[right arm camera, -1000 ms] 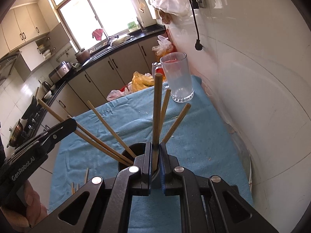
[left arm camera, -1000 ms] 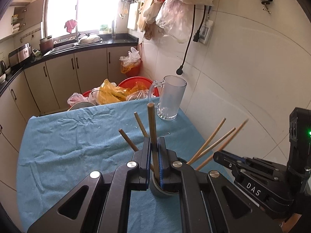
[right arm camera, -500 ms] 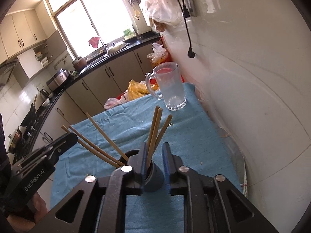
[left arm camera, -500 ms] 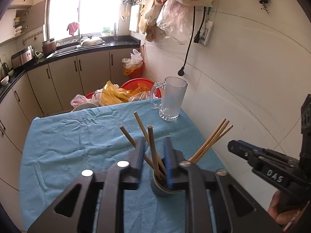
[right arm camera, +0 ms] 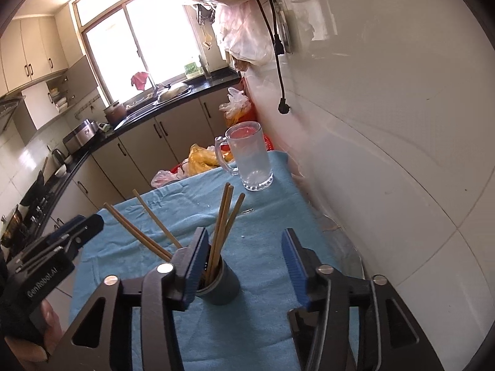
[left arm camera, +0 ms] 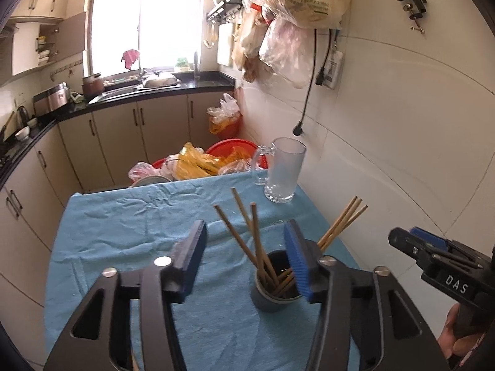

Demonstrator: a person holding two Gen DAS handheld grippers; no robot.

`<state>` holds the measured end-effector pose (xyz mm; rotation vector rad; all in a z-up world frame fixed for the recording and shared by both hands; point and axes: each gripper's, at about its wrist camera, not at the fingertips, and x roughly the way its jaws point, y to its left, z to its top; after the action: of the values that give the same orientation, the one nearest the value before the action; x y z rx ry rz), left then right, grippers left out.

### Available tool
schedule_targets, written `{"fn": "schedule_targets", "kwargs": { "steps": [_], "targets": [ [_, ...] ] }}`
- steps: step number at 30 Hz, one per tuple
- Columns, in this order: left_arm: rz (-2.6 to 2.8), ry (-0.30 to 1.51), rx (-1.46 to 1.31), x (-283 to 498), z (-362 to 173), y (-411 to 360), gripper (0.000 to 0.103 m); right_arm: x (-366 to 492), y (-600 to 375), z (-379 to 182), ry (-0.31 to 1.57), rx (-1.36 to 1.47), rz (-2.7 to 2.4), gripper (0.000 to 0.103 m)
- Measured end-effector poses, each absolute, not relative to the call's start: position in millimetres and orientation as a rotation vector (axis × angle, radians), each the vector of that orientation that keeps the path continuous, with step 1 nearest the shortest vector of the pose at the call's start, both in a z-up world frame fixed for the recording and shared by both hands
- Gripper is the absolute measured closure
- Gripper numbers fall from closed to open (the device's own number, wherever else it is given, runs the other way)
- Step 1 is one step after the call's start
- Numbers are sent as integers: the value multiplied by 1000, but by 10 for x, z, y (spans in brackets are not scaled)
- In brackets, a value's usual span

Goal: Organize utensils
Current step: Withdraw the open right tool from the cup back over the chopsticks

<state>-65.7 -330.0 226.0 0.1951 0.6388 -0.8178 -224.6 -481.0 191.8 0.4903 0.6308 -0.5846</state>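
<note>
Above the dark cup (left arm camera: 273,290), left gripper (left arm camera: 247,247) and right gripper (right arm camera: 243,247) spread wide

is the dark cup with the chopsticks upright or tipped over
Upright. The cup stands on the blue cloth with its mouth up, and the chopsticks lean out of it.

1. A table draped in a wrinkled light-blue cloth (left arm camera: 130,225) stands against a white tiled wall.
2. A dark cylindrical cup (left arm camera: 272,293) holding wooden chopsticks (left arm camera: 256,244) stands on the cloth.
3. A clear glass handled mug (left arm camera: 283,170) stands at the far corner, well apart from the cup.
4. A small paperclip (right arm camera: 248,211) lies between them.
</note>
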Motion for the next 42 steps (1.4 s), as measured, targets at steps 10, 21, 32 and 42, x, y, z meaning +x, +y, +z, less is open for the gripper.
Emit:
{"fn": "schedule_targets", "kwargs": {
  "steps": [10,21,32,42],
  "targets": [
    [-717,629,136,-580,2277,-2793,23,-2301,-4569,1799,680,491,-594,32],
    [-594,685,88,-403,2057,-2106,22,-2059,-4139,1585,765,474,-518,29],
    [-484,725,42,-333,1903,-1474,22,-1700,-3633,1445,834,421,-407,29],
    [-407,748,15,-314,1824,-1063,22,-1460,-3304,1321,879,399,-329,28]
  ]
}}
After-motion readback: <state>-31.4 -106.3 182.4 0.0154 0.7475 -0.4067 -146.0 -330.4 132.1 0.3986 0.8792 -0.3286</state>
